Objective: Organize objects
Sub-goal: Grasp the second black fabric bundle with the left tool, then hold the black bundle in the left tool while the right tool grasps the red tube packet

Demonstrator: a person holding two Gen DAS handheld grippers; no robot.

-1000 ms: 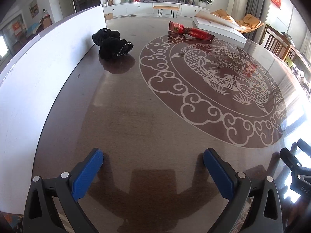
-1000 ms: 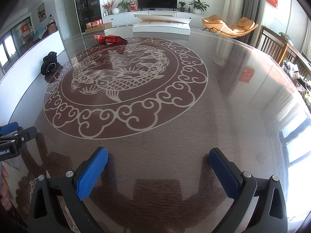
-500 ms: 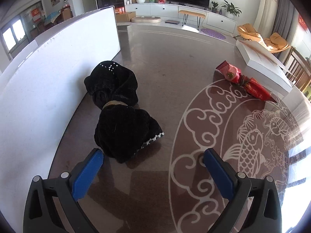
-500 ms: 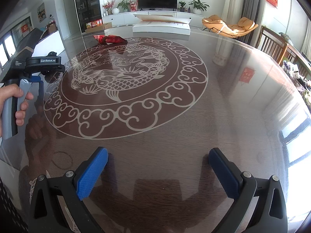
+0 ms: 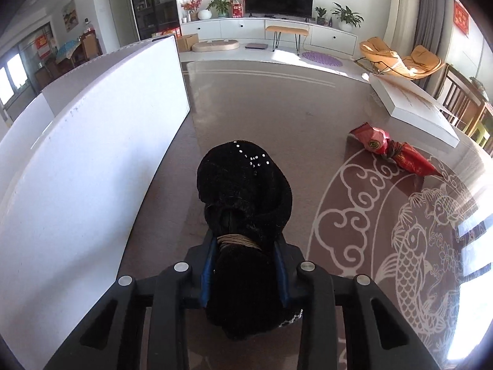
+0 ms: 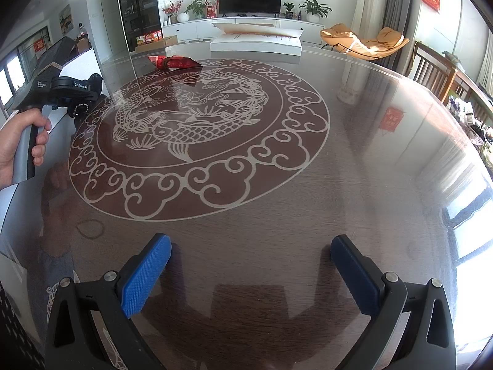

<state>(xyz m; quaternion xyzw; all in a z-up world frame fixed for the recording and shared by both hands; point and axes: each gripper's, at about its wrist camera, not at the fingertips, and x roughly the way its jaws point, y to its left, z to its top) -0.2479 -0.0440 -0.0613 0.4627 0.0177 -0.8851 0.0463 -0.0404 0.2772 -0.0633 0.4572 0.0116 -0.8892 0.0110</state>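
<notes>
Since a second ago left gripper [image 5: 245, 265] has reached and clamped black fabric bundle [image 5: 243, 191] beside white board [image 5: 92, 154] | right gripper [image 6: 251, 271] wide, empty | red packet [image 5: 394, 151] beyond bundle, untouched | sorting barely begun

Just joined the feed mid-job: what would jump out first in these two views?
The left claw is shut on a black fabric bundle tied with cord, beside the white board at the table's left. The big fish-and-cloud medallion fills the table centre, with a red packet at its far edge. The right claw hangs open over bare tabletop.
</notes>
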